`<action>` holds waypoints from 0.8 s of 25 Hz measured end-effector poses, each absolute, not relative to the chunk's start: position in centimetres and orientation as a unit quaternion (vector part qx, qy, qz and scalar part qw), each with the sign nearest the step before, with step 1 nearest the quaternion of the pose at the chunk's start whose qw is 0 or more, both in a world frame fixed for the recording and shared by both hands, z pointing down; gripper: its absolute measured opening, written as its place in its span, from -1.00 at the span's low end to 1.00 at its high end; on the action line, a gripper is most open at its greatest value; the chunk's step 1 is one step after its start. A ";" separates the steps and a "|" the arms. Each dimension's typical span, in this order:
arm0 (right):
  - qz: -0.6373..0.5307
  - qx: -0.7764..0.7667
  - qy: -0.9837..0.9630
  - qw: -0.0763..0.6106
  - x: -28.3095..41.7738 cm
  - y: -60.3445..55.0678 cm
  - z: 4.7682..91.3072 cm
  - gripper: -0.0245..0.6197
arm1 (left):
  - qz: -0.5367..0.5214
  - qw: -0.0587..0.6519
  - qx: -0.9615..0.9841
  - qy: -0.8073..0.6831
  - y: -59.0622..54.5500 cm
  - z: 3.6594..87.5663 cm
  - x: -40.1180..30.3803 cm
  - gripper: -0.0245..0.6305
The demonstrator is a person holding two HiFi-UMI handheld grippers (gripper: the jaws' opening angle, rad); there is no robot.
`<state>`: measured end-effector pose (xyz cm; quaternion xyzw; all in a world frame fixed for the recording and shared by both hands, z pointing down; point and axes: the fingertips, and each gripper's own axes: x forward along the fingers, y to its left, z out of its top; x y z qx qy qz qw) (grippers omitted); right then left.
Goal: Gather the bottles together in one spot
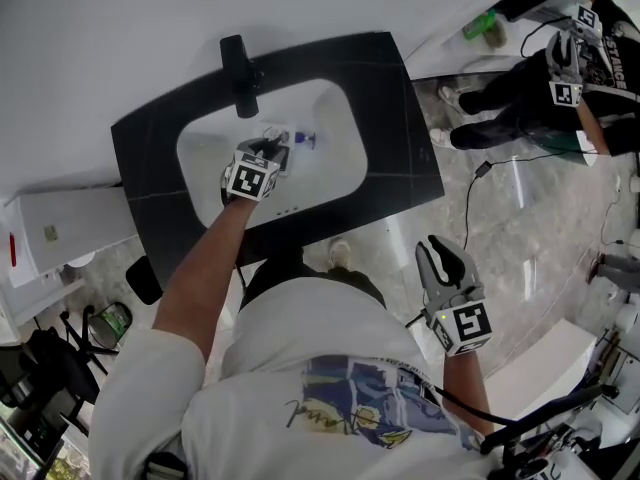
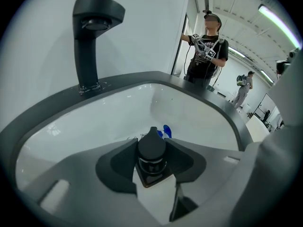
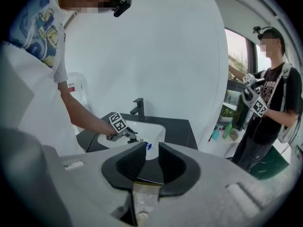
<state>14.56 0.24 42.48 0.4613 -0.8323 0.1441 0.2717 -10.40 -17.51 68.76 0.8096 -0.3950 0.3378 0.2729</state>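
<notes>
My left gripper (image 1: 270, 149) reaches down into the white sink basin (image 1: 335, 173). In the left gripper view its jaws (image 2: 151, 145) press on both sides of a small bottle's black cap (image 2: 151, 154); the bottle's body is hidden below. Just beyond lies something small and blue (image 2: 166, 131), also a blue speck in the head view (image 1: 308, 140); what it belongs to I cannot tell. My right gripper (image 1: 441, 254) hangs off to the right over the floor, open with nothing between its jaws (image 3: 150, 156).
A black faucet (image 1: 243, 74) stands at the basin's back edge on the black counter (image 1: 405, 153). Green bottles (image 1: 484, 25) sit on a white ledge at the far right. Another person (image 1: 575, 78) with grippers stands there. Cables cross the marble floor (image 1: 520, 228).
</notes>
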 end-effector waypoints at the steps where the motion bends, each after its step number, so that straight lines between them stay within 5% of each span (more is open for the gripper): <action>1: 0.144 0.462 -0.832 0.272 14.5 0.3 42.5 -0.69 | 0.339 0.271 0.810 -0.395 -17.4 68.7 -10.4 -0.38; 20: 0.138 0.439 -0.855 0.240 12.7 -0.4 42.4 -0.69 | 0.286 0.236 0.802 -0.468 -15.8 58.6 -17.9 -0.39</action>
